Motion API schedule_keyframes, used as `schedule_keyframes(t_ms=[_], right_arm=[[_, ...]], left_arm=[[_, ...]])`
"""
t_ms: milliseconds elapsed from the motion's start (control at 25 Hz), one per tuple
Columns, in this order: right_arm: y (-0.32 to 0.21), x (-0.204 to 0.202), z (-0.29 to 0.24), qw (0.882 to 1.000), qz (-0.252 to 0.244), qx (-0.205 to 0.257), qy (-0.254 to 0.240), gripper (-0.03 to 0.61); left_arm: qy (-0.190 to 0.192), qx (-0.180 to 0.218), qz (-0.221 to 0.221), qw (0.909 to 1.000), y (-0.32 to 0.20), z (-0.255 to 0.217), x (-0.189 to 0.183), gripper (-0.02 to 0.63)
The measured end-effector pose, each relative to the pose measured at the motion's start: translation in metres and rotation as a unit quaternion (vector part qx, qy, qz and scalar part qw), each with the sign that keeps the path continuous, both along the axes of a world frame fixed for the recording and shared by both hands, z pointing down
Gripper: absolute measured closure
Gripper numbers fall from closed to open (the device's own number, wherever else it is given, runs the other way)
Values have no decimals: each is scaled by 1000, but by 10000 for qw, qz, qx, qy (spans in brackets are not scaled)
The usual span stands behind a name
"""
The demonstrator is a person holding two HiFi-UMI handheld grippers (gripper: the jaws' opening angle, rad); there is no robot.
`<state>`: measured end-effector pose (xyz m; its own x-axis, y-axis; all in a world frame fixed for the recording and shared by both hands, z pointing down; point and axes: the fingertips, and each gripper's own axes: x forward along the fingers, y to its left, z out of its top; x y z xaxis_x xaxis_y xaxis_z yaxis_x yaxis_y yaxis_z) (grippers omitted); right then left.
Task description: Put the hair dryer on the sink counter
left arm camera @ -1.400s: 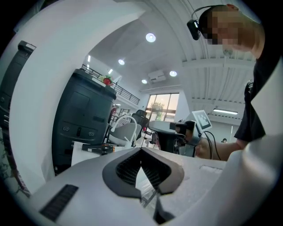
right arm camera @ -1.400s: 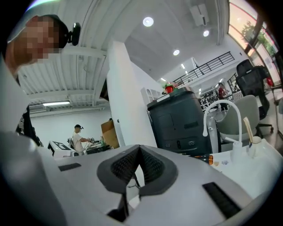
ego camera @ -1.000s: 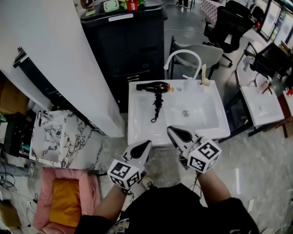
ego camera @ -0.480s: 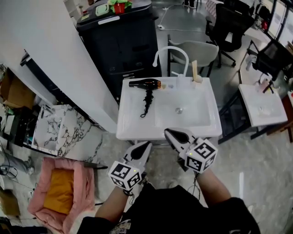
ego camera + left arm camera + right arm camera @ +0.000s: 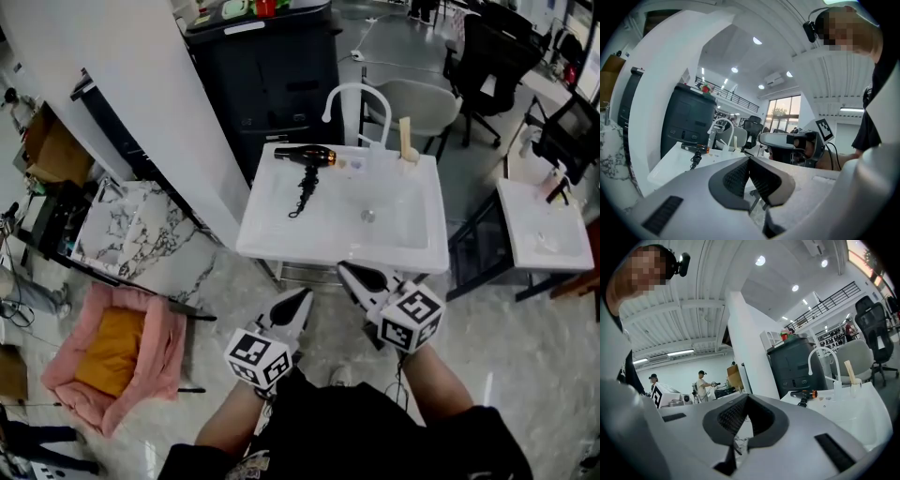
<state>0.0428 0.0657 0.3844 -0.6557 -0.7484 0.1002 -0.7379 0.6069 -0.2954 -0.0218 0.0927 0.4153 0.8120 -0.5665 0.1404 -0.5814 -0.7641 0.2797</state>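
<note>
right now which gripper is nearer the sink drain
Right. The right gripper is at the sink's front rim, just left of the drain; the left gripper sits farther back and left.

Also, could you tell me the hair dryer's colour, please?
The hair dryer is black with an orange end, clearest in the head view.

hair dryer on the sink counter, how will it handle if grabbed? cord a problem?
The hair dryer looks rigid and probably light for its size. Lying flat on the glossy sink counter, it may skid if pushed. Its coiled cord is floppy and would likely dangle and drag.
</note>
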Motion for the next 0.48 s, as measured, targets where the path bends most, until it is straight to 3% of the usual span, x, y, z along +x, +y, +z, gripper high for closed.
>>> schedule_keyframes(t_ms=[480], right_arm=[[32,1,1,10000,-10,-7,-65,581]], left_arm=[[-12,64,-95,9999,30,-3,-1,612]])
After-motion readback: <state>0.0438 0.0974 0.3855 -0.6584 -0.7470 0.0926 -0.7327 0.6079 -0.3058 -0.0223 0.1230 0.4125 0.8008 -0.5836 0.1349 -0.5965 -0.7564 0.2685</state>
